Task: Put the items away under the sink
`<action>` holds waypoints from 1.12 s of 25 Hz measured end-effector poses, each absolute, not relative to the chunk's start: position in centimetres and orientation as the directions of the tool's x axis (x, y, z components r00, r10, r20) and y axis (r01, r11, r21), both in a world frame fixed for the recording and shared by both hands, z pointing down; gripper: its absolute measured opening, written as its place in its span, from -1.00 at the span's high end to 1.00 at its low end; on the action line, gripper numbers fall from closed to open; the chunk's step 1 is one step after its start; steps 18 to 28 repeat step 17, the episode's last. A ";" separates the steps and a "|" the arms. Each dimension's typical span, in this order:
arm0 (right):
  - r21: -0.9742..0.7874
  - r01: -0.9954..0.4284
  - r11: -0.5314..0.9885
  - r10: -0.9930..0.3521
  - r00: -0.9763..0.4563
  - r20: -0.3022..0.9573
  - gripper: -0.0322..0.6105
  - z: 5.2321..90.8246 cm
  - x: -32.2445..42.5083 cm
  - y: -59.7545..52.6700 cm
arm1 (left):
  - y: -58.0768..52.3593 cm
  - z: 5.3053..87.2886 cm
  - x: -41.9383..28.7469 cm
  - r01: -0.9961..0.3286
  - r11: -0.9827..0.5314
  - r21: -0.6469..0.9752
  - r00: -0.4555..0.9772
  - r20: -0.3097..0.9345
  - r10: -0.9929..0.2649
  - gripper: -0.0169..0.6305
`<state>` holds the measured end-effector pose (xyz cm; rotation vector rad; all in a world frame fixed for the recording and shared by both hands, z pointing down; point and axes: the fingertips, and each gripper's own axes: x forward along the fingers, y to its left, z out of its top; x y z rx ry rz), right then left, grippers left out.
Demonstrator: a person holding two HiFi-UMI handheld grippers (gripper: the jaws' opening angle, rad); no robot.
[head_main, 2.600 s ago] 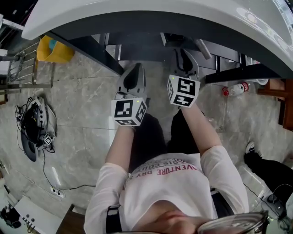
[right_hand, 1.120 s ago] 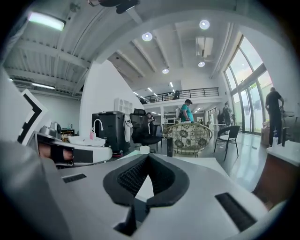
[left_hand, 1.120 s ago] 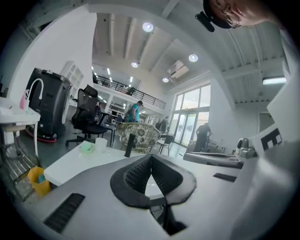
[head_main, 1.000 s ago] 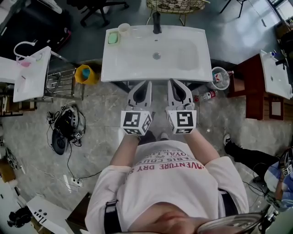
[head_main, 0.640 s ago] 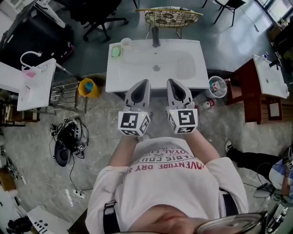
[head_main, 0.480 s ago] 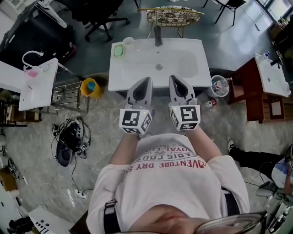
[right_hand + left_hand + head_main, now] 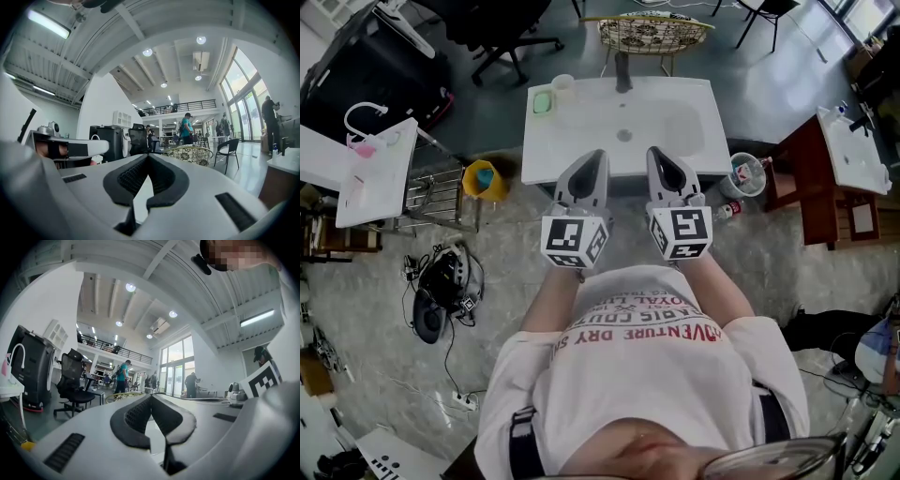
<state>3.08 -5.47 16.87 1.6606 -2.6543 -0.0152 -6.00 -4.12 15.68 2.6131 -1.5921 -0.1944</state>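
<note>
The white sink (image 7: 675,141) stands on its dark frame ahead of me, seen from above, with a black tap (image 7: 623,71) at its back. My left gripper (image 7: 596,156) and right gripper (image 7: 660,153) are held side by side, level, over the sink's near edge. Both are shut with nothing between the jaws. In the left gripper view the dark pads of the left gripper (image 7: 151,397) meet at their tips, and the right gripper (image 7: 148,157) shows the same in its own view. A red-capped bottle (image 7: 727,211) lies on the floor by the sink's right leg.
A green soap dish (image 7: 542,101) and a cup (image 7: 562,86) sit on the sink's back left corner. A small bin (image 7: 745,174) stands at its right, a yellow bucket (image 7: 480,178) at its left. A wicker chair (image 7: 654,33) is behind, cables (image 7: 441,281) lie on the floor.
I have gone from crouching under the sink to standing over it. Both grippers have risen together and stayed shut and empty.
</note>
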 end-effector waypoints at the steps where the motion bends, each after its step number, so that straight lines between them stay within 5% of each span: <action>1: 0.014 -0.899 0.437 -0.899 -0.437 0.004 0.83 16.9 3.0 -5.3 | -3.9 15.7 -6.0 -0.878 -0.460 0.128 0.455 -0.067 -0.888 0.88; 28: 0.017 -0.902 0.432 -0.902 -0.431 0.029 0.82 17.2 3.6 -4.0 | -2.8 16.2 -6.2 -0.877 -0.456 0.152 0.454 -0.050 -0.890 0.88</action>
